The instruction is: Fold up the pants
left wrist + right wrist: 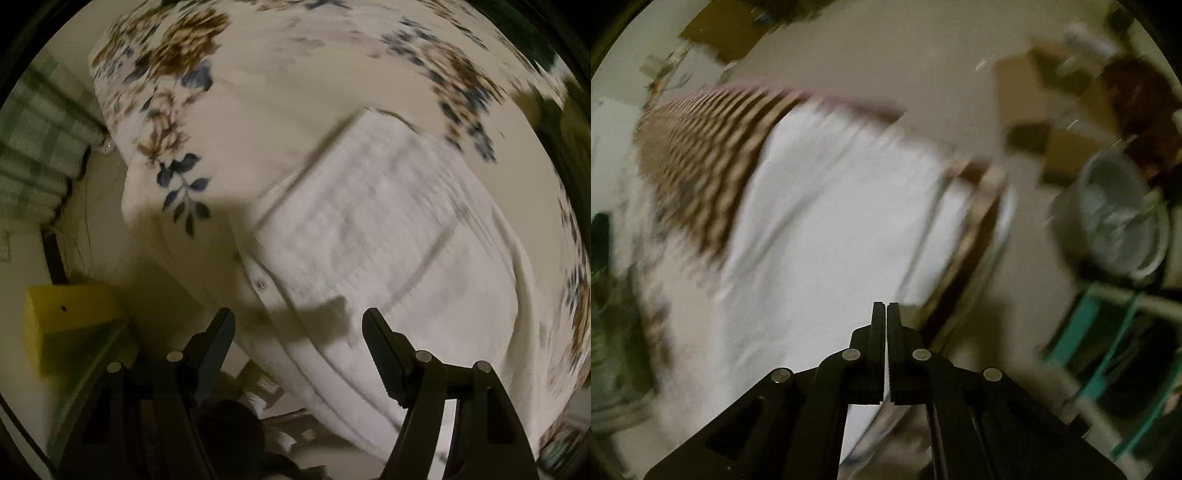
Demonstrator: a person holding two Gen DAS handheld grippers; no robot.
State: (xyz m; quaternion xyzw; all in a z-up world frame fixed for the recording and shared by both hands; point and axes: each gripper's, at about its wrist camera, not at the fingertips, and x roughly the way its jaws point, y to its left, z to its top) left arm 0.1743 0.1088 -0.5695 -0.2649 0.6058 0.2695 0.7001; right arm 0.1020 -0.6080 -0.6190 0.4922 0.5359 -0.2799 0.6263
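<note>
While blurred — pale bucket, contents indistinct — beside white pants.

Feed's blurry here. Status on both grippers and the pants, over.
Left hand-held gripper open above white pants. Right hand-held gripper shut on pants edge. Pants on floral bedspread. Nothing blocking.

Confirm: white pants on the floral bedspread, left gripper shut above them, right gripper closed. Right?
Not quite. The left gripper is open: the left wrist view shows its fingers spread wide above the white pants on the floral bedspread. The right gripper is shut, fingers together, in the right wrist view.
</note>
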